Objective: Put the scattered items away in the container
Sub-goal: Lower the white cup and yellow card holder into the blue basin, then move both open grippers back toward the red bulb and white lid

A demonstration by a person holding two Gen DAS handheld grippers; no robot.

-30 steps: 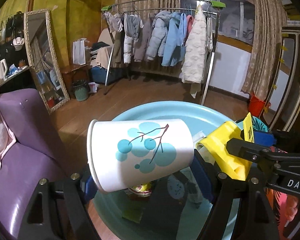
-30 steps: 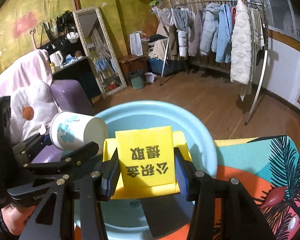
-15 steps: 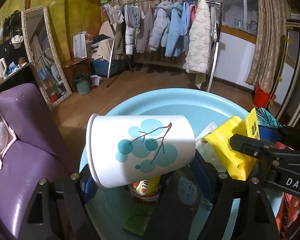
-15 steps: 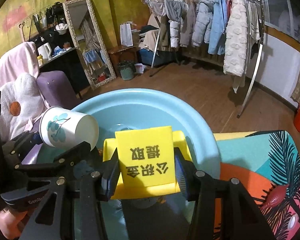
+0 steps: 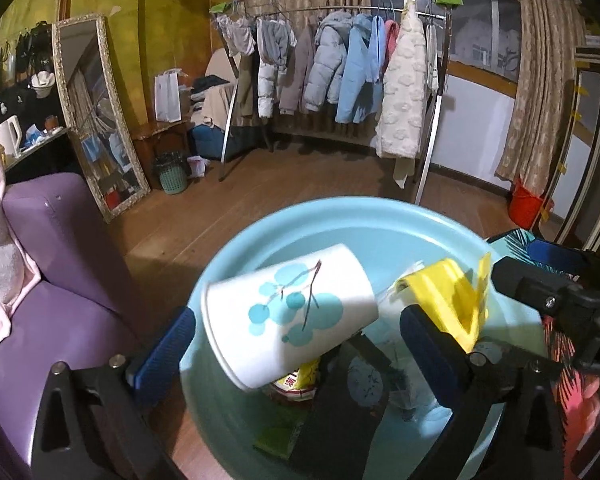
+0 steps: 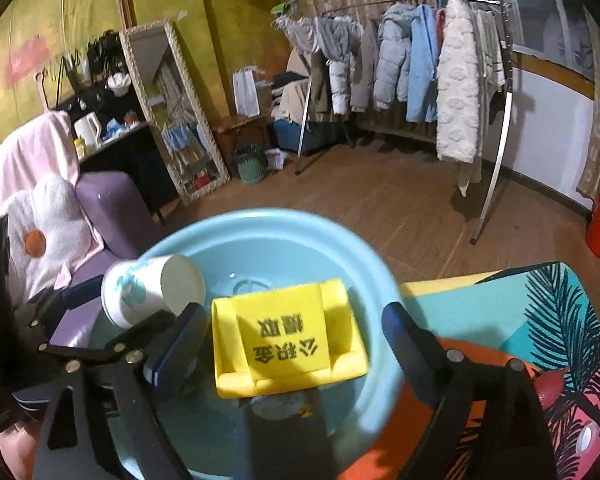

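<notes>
both jaws opening: cup (image 5: 290, 316), yellow holder (image 6: 288, 340) (over basin (image 5: 380, 216)).

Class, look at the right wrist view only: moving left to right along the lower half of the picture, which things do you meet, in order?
White flower-shaped cushion with an orange centre → white paper cup with blue dots → yellow plastic card holder with black characters → colourful leaf-patterned cloth. The round pale blue plastic basin spans beneath the cup and holder.

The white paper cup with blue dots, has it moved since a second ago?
Yes. The white paper cup with blue dots has tipped and dropped lower inside the light blue plastic basin, free of the opening left tool.
</notes>
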